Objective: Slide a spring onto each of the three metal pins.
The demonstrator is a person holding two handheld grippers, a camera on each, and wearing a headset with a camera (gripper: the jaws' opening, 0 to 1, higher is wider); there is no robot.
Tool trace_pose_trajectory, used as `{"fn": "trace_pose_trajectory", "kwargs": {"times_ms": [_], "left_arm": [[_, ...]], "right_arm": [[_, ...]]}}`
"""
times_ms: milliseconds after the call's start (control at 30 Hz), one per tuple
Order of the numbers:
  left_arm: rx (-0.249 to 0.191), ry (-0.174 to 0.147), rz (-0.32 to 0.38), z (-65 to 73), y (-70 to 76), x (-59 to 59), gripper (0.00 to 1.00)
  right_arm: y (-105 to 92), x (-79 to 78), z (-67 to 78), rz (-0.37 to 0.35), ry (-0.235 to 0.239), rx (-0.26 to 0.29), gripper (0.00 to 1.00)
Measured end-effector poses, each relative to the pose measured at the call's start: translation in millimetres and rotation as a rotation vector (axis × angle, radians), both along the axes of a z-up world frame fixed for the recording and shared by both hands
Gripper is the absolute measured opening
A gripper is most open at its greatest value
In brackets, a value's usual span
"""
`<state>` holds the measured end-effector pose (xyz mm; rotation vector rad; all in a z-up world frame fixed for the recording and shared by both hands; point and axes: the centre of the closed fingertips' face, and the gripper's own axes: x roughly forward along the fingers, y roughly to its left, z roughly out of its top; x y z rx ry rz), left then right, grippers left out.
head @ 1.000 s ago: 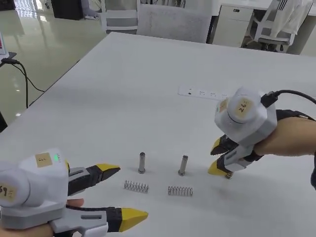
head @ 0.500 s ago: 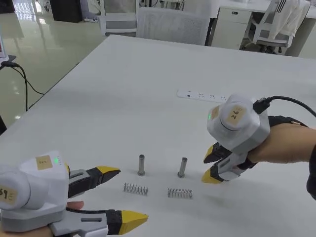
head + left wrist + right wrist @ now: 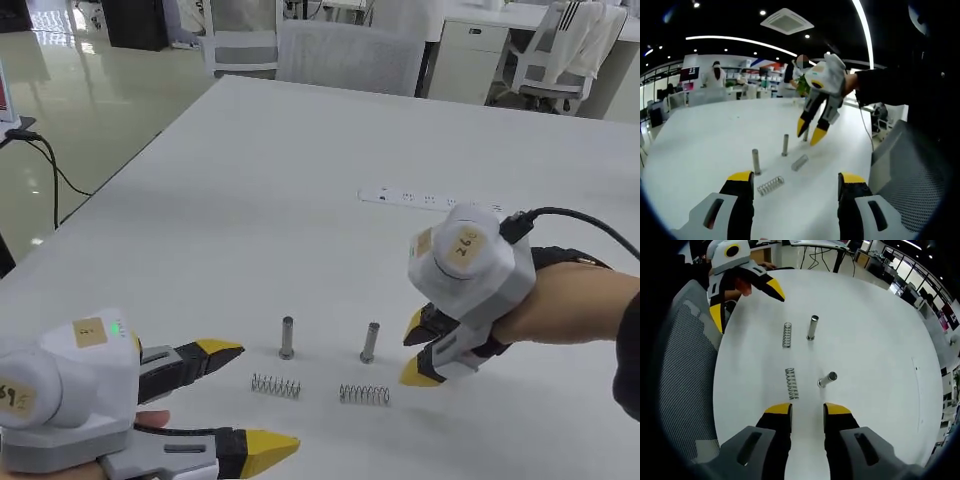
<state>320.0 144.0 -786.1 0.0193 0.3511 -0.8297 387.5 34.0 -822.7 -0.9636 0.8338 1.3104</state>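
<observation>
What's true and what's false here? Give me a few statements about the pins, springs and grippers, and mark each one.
1. Two springs lie flat on the table. True.
2. The pin just behind them has a spring on it. False: it stands bare.
3. The left gripper is shut on a spring. False: its jaws are wide apart and empty.
4. The right gripper has its jaws apart, with nothing between them. True.
5. A power strip lies on the table beyond the pins. True.
</observation>
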Motion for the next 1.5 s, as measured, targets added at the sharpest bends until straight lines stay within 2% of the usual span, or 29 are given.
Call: {"fn": "trace_pose_trajectory", "kwargs": {"times_ms": [967,1500], "left_arm": [[0.0,0.01,0.003,-4.3,-0.7,1.4,0.63],[0.0,0.014,0.005,-5.5,0.5,1.9,0.63]], "right_arm": [[13.9,-13.9,-24.8,0.033,0.048,-0.016,0.21],[17.7,-17.1,-36.9,0.059,0.056,-0.038,0.17]]}}
